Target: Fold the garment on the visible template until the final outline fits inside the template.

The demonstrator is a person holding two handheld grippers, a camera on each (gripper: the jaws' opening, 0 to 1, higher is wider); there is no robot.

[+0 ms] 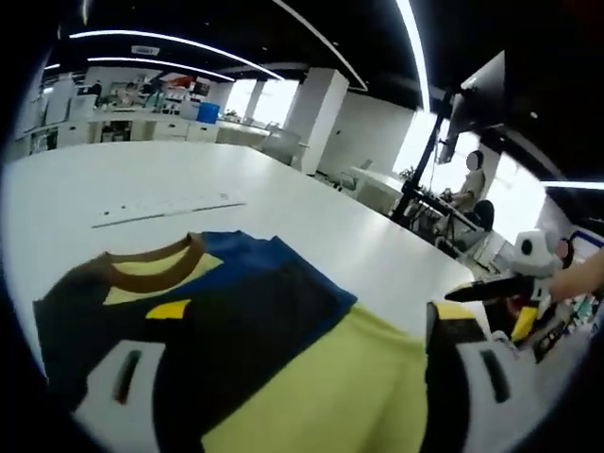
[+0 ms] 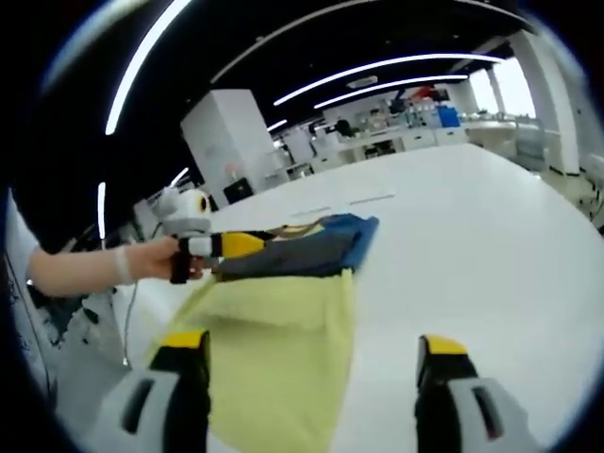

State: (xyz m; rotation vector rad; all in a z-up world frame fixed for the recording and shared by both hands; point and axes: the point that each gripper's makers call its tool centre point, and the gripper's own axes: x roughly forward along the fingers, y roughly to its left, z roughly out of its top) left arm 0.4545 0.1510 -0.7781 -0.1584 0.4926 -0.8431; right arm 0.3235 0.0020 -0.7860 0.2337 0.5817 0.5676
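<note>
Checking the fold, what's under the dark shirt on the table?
A yellow cloth runs out from under the dark shirt on the white table. How far it reaches beneath is covered.

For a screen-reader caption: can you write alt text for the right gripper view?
A yellow, grey and blue garment lies on a white table; a person's hand holds the left tool at its near edge. The right tool is open in the foreground.

Ahead of your left gripper's jaws lies the garment (image 1: pixel 236 330), soft matt cloth (brown ribbed collar (image 1: pixel 156 269)); under it the table (image 1: pixel 311 222) looks smooth, faintly glossy. Your jaws' casing seems matt plastic.
</note>
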